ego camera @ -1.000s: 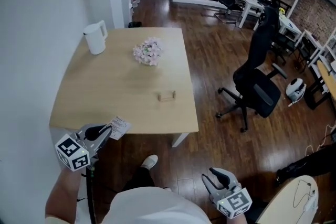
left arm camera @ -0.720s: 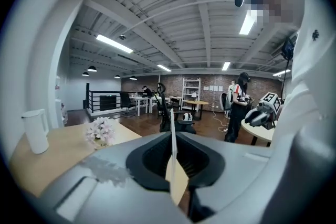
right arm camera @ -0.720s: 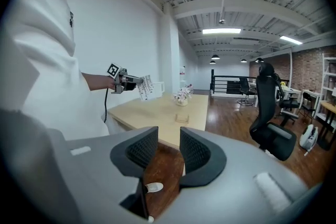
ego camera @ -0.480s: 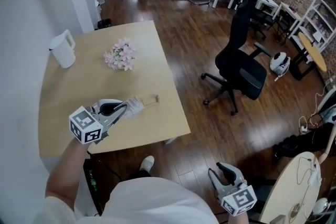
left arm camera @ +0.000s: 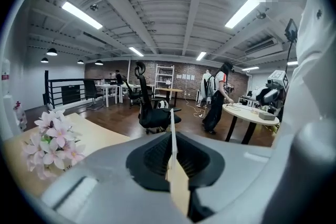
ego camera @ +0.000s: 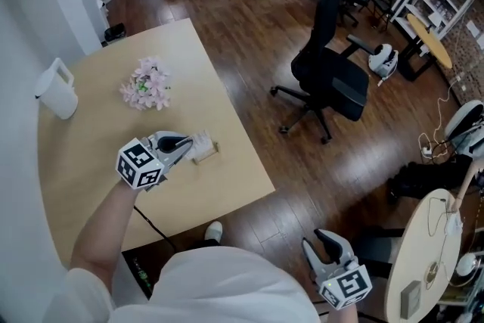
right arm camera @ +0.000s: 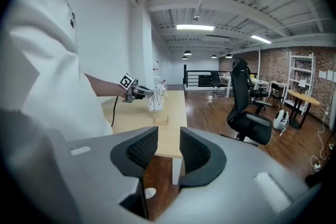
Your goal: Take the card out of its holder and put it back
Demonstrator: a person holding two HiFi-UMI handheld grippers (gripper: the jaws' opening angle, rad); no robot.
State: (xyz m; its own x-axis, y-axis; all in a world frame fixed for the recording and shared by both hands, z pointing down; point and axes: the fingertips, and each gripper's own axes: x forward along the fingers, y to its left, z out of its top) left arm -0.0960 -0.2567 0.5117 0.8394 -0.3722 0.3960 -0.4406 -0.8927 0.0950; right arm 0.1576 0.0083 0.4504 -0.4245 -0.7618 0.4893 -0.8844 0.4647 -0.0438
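- Left gripper (ego camera: 187, 145) clamped on the card (ego camera: 201, 144), which sits edge-on between its jaws.
- Wooden holder (ego camera: 209, 156) on bench (ego camera: 83, 163), just beneath card's far end.
- Right gripper (ego camera: 319, 244) open, empty, well off bench; left is nearer.

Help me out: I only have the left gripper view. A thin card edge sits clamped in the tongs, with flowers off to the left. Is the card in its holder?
Observer: No. In the right gripper view the card hangs just above the wooden holder, with a small gap between them.
Operator: And the other tongs?
Observer: The head view shows the right gripper low beside the person, off the table, its tongs open with nothing between them.
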